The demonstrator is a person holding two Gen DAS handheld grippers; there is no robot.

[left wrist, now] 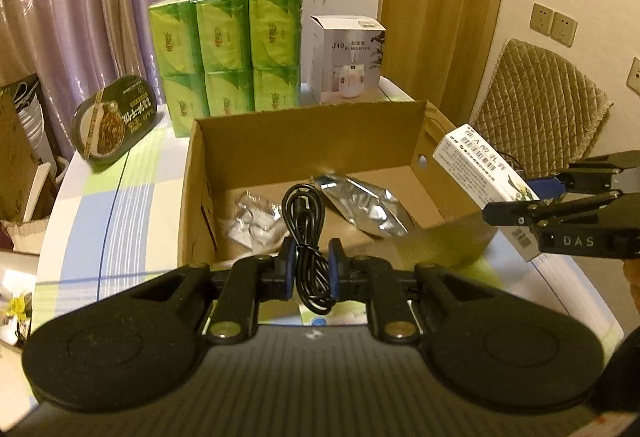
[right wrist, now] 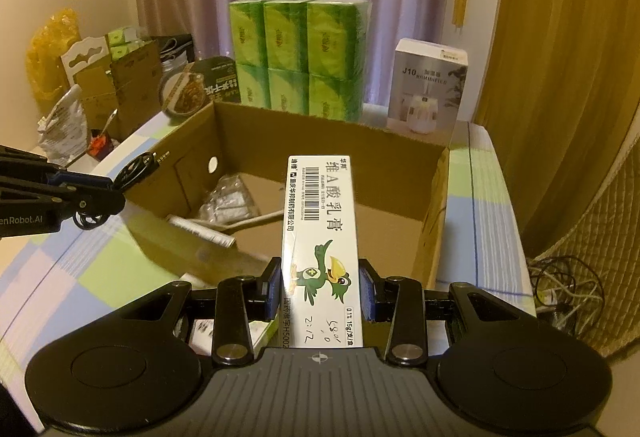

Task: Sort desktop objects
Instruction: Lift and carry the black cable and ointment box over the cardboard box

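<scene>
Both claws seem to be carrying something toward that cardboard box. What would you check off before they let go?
1. Left claw pinching the black cable: ok.
2. Right claw clamped on the white ointment box: ok.
3. Cardboard box open on top: ok.
4. Free floor space inside, beside the silver pouch and the clear packets: ok.
5. Both items already fully over the opening: cannot tell.
6. Claws apart from each other: ok.

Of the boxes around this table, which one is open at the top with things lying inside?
The big brown cardboard box in the middle. It holds silvery packets, while the white humidifier box behind it and the ointment box are closed.
</scene>
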